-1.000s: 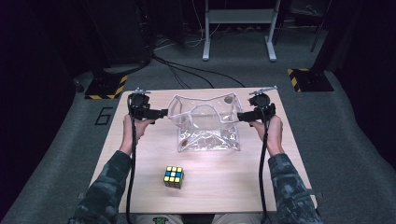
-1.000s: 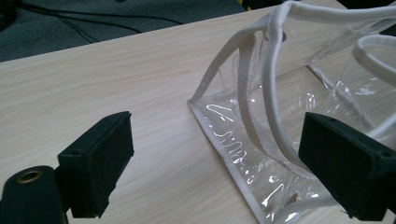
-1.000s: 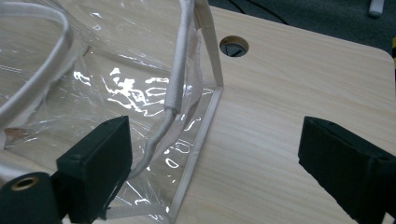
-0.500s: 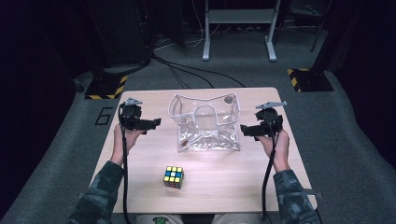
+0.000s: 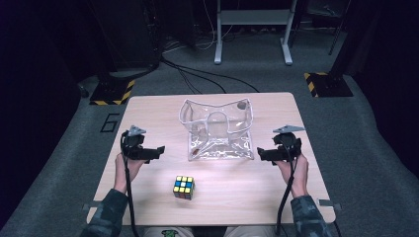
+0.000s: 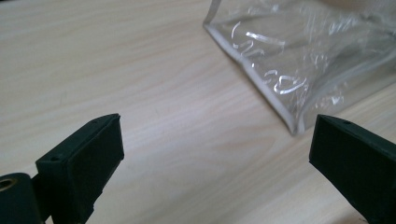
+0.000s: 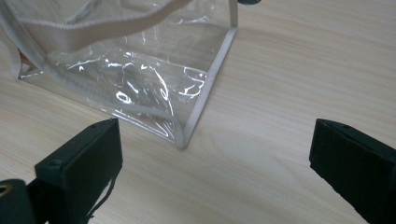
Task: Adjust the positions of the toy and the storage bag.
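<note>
Nearest to us, a small multicoloured puzzle cube (image 5: 183, 186) sits on the pale wooden table (image 5: 158, 106), toward its near edge and between our two forearms, touching neither hand.

A little farther in, our left gripper (image 5: 159, 152) hovers low over the table to the left of the bag. Its jaws have just been opening and now stand wide apart with only bare wood between them. In the left gripper view (image 6: 212, 154), the bag's near white-trimmed corner lies ahead and to the right, apart from both black jaws.

Our right gripper (image 5: 262, 154) hangs just beside the bag's right near corner. Its jaws have likewise just been opening and stand wide, gripping nothing; in the right gripper view (image 7: 212, 154) that corner points toward the gap without touching either jaw.

Beyond both, the clear plastic bag with white piping (image 5: 217, 136) stands open-mouthed at the table's middle, its top rim sagging, free of both grippers.
</note>
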Available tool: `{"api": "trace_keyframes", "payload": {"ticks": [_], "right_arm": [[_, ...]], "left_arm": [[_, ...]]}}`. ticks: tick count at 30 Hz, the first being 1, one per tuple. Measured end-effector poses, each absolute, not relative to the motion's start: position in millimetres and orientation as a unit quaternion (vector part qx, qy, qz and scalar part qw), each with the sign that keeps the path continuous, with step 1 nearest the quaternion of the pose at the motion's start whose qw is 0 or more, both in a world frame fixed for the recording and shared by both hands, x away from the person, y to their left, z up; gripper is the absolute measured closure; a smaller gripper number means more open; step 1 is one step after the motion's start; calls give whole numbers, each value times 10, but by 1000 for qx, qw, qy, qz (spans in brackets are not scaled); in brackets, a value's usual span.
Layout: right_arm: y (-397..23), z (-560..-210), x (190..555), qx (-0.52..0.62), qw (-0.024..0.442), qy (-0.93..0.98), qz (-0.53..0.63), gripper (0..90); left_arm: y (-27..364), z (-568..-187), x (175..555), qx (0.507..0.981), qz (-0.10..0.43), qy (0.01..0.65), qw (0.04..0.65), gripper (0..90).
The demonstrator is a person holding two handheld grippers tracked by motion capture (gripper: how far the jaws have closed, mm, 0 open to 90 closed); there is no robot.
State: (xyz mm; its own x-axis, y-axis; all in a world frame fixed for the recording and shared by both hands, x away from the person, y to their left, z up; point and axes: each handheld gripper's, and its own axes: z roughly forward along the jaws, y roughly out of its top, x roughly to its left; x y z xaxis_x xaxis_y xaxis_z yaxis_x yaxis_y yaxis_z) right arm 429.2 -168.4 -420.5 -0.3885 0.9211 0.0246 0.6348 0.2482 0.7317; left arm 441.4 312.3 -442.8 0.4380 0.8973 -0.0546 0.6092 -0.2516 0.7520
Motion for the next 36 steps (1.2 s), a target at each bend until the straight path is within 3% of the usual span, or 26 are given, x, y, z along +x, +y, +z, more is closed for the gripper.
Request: {"api": "trace_keyframes", "payload": {"ticks": [8, 15, 19, 21, 36], "right_arm": [[-1749, -4632, 4112, 526, 200, 759, 329, 26], [-1813, -5047, 3953, 540, 181, 756, 322, 26], [-1844, -5225, 3897, 544, 193, 754, 314, 25], [-1857, -5261, 3857, 542, 214, 750, 314, 33], [-1807, -5291, 3810, 530, 243, 749, 315, 26]], "left_arm": [[3217, -4820, 4213, 768, 176, 505, 352, 28], [3176, -5131, 3944, 771, 201, 500, 340, 30], [3176, -5243, 3918, 773, 201, 501, 334, 32], [3172, -5276, 3914, 773, 200, 503, 330, 30], [3152, -5304, 3921, 769, 217, 507, 323, 33]]}}
